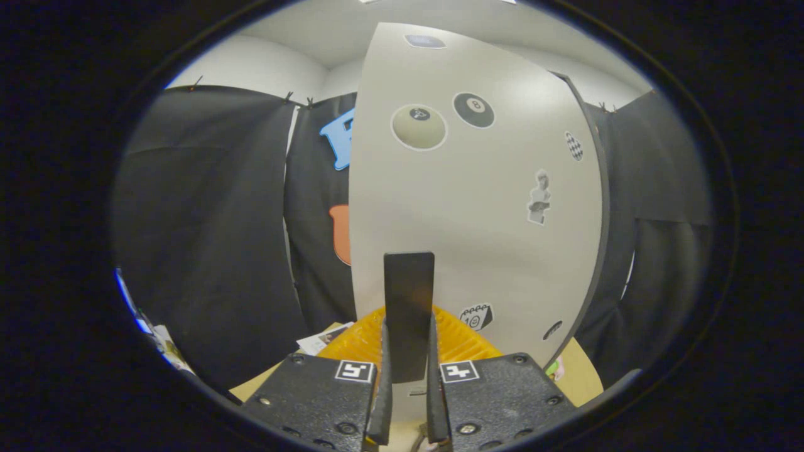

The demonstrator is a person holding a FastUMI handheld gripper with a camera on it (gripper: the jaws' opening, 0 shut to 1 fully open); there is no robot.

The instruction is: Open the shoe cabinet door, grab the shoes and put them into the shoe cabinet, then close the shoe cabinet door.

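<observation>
Hand-held gripper clamps door handle on cabinet door.

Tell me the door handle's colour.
Black, in the gripper view: the handle sits between the gripper's fingers on the pale door.

The scene is seen from a fisheye camera that is mounted on the gripper itself, just behind its two fingers, and it is pointed forward along them. The fingers are shown very near, pressed on both sides of a dark upright handle. The cabinet door is faced at close range and is viewed slightly from below, so its top curves away. The booth's black cloth wall is seen farther behind, on both sides.
</observation>
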